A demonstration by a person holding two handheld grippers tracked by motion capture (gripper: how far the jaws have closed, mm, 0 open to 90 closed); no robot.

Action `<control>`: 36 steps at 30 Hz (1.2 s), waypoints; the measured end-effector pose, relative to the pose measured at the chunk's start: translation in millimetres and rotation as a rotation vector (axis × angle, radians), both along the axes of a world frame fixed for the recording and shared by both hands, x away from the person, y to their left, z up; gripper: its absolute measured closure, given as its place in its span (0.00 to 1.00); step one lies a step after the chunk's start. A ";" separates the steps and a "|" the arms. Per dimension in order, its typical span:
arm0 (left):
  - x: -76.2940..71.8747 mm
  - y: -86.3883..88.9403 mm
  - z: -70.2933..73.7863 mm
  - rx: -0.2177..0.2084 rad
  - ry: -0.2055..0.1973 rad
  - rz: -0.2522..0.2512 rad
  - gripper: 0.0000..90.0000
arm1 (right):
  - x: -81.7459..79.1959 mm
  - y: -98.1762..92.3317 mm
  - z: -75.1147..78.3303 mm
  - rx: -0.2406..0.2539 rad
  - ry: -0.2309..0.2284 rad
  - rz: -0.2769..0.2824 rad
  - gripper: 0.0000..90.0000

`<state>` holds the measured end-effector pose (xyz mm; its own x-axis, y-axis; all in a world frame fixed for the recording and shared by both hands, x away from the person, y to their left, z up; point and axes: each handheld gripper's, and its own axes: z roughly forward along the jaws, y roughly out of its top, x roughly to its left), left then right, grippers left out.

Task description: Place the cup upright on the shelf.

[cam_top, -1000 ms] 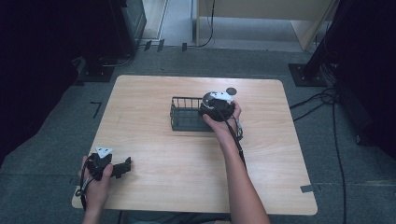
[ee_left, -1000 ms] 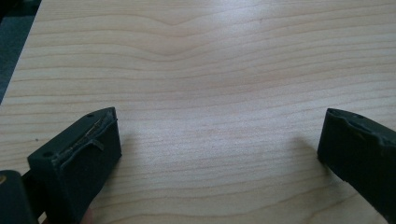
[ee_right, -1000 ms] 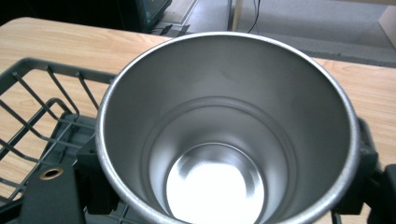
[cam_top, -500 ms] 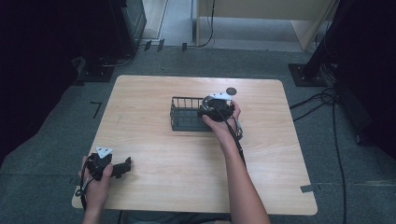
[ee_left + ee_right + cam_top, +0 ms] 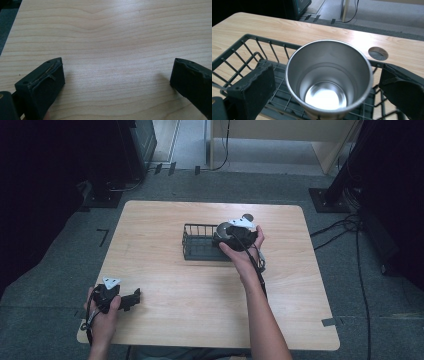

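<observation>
Left tongs [image 5: 134, 299] sit at the near left corner of the wooden surface [image 5: 165, 285], held low in the left hand [image 5: 102, 312], jaws spread wide with nothing between them; left gripper view has only bare wood grain between the two black jaws, both resting close to the surface. Cable trails off the near edge by the left wrist

Further in, the right forearm [image 5: 260, 310] reaches up the middle-right of the surface to the right hand [image 5: 242, 252], which holds the right tongs [image 5: 324, 82] at the right end of a black wire basket [image 5: 197, 245]. Grey three-cornered plate [image 5: 242, 224] sits on top of that gripper. Right tongs are open, jaws standing apart on either side of a steel cup [image 5: 328, 77] with gaps showing on both sides, not touching it. Cup is upright, empty, shiny inside, standing in the right part of the basket on its wire floor. Basket is near the centre of the surface, long side running left-right

Beyond the basket, a round cable hole [image 5: 377, 53] in the surface near the far edge. Past the surface, grey floor [image 5: 280, 185] with cables [image 5: 345, 227] at right and a pale wooden cabinet [image 5: 280, 140] at the back
</observation>
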<state>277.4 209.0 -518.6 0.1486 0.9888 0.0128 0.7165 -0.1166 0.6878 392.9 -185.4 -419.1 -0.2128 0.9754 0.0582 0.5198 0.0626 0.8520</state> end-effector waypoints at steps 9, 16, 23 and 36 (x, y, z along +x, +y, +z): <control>0.0 0.0 0.0 0.000 0.000 0.000 0.00 | -19.8 -12.9 7.4 0.020 -0.034 0.006 0.00; 0.0 0.0 0.0 0.000 0.000 0.000 0.00 | -32.5 -23.0 6.8 0.010 -0.045 0.006 0.00; 0.0 0.0 0.0 0.001 0.000 0.000 0.00 | -46.3 -40.2 2.3 0.010 -0.044 -0.020 0.00; 0.0 0.1 0.1 0.002 0.001 -0.001 0.00 | -64.1 -65.3 -10.6 -0.014 -0.030 -0.052 0.00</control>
<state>277.4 209.1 -518.5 0.1499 0.9886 0.0148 0.7173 -0.1190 0.6865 328.7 -250.7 -429.7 -0.1634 0.9858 0.0385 0.4970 0.0486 0.8664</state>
